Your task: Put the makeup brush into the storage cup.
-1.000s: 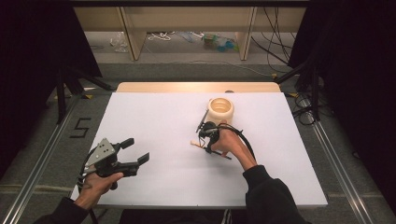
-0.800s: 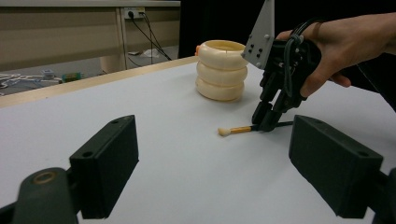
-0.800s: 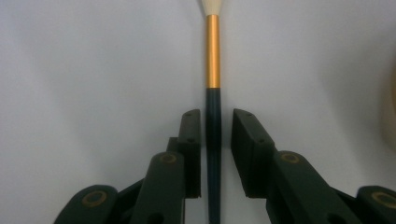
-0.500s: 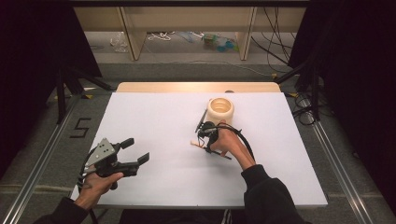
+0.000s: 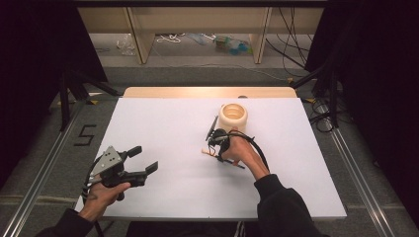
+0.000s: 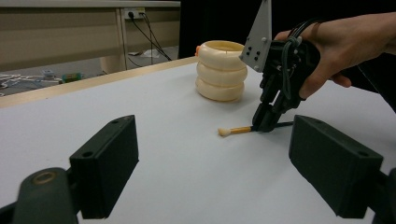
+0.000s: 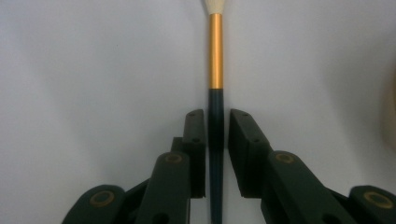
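Black right tool (image 7: 215,135) tipped onto brush (image 7: 215,56)

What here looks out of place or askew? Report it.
Nothing stands out. The brush lies flat on the white table, its dark handle between the right gripper jaws, which have just been closing on it. The cream ringed holder stands upright and empty-looking nearby. The left gripper hangs open, apart.

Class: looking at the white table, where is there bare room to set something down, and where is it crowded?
Free: the far-left stretch of the table, and the near edge between the hands. Crowded: around the holder, where the right gripper closes on the brush.
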